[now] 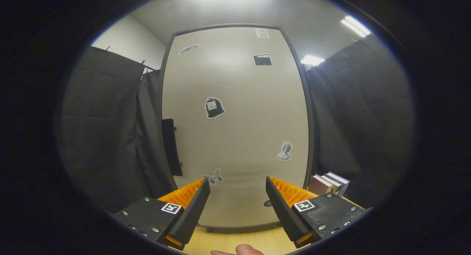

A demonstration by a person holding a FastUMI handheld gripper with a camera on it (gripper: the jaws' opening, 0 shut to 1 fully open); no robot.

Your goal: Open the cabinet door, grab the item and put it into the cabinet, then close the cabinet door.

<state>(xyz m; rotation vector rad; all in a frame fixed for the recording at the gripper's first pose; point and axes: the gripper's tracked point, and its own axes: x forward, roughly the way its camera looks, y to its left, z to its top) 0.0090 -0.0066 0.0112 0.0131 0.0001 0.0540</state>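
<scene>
Gripper view: tongs [237, 196] held apart, gripping nothing, facing closed cabinet door [235, 130], smooth pale panel dotted with stickers. Dark upright handle [171, 146] on door's left edge, ahead-left of tongs, long axis vertical. Small stack of books [328, 184] right of door on wooden counter [235, 238].

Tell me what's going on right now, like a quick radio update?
Gripper open, holding nothing. Cabinet door shut, straight ahead; handle on its left edge, untouched. Books beside cabinet to the right, nothing blocking the door.
</scene>
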